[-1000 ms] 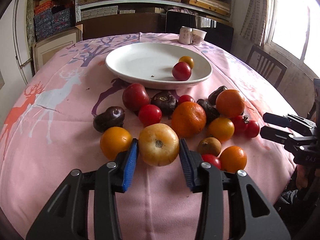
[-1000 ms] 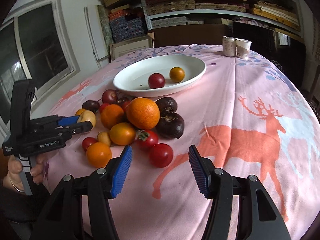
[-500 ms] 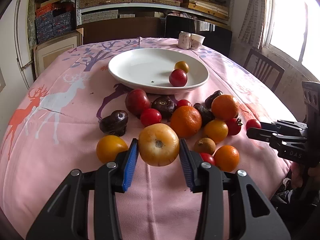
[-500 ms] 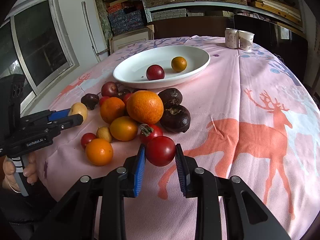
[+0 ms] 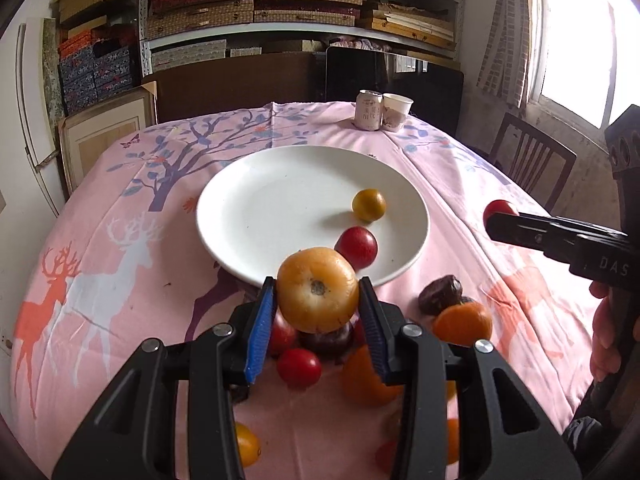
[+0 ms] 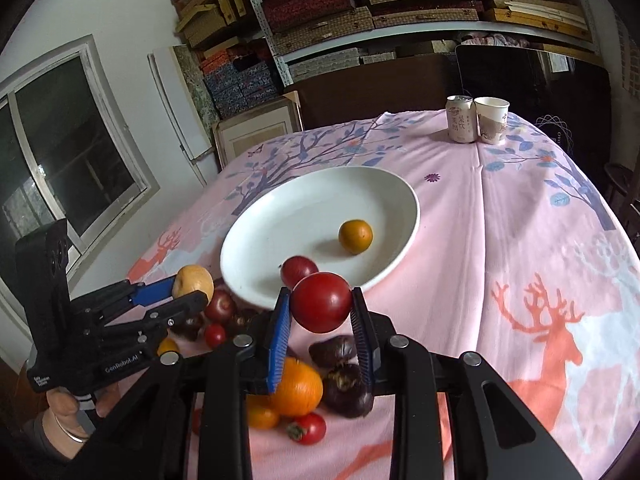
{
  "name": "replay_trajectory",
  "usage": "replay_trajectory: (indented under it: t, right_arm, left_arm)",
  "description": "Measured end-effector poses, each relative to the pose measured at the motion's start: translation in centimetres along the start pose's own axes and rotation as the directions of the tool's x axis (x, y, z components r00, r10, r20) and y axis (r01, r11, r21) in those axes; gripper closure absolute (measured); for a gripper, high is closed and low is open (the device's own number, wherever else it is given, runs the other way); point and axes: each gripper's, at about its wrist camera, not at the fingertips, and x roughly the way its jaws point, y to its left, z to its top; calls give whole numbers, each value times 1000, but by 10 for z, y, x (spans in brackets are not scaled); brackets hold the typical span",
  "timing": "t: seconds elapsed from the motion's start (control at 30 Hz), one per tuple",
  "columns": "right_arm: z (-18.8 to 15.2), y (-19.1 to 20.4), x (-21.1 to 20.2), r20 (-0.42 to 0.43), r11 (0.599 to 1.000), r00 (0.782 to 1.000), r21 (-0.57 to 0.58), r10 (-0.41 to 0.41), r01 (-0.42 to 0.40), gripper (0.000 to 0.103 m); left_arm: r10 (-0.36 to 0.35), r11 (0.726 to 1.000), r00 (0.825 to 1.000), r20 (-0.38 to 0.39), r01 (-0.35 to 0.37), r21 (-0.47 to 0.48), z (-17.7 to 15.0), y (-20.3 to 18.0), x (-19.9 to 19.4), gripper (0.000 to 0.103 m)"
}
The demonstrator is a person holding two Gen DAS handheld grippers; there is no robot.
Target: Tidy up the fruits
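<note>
My left gripper (image 5: 317, 307) is shut on a large yellow-orange tomato (image 5: 317, 289), held in the air just short of the white plate's near rim (image 5: 224, 258). My right gripper (image 6: 319, 311) is shut on a red tomato (image 6: 321, 307), also lifted, near the plate's (image 6: 408, 244) front edge. On the plate lie a small orange fruit (image 5: 369, 205) and a red fruit (image 5: 356, 247). Below both grippers a pile of oranges (image 6: 298, 388), cherry tomatoes (image 5: 299, 367) and dark purple fruits (image 6: 347, 390) stays on the pink cloth. In the left wrist view the right gripper (image 5: 494, 216) shows with its red tomato (image 5: 499, 207).
A drink can (image 5: 369, 110) and a paper cup (image 5: 397, 111) stand at the table's far edge. A wooden chair (image 5: 532, 160) is at the right under a bright window. Shelves with boxes fill the back wall. A hand (image 6: 76, 416) holds the left gripper's handle.
The right gripper shut on the red tomato and lifted it. Both grippers rose and moved forward towards the plate with their fruit; the pile now lies beneath them.
</note>
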Motion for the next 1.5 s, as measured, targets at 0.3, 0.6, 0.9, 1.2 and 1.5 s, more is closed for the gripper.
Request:
replay_trajectory:
  t: [0.3, 0.6, 0.9, 1.2, 1.5]
  right_arm:
    - [31, -6, 60, -69, 998, 997, 46, -32, 35, 63]
    - [1, -4, 20, 3, 998, 998, 7, -60, 60, 58]
    - [-71, -20, -13, -36, 998, 999, 42, -40, 41, 56]
    - [-96, -1, -20, -58, 1000, 998, 0, -28, 28, 56]
    - [-115, 56, -20, -131, 975, 987, -185, 98, -121, 56]
  left_arm:
    - [45, 999, 993, -110, -46, -14, 23, 12, 62, 62]
    - [50, 998, 999, -2, -50, -30, 1, 25, 1, 25]
    - [125, 992, 991, -45, -123, 34, -74, 44, -50, 24]
    - [114, 993, 980, -165, -113, 13, -96, 43, -10, 64]
    - [41, 998, 992, -119, -47, -48, -100, 39, -22, 65]
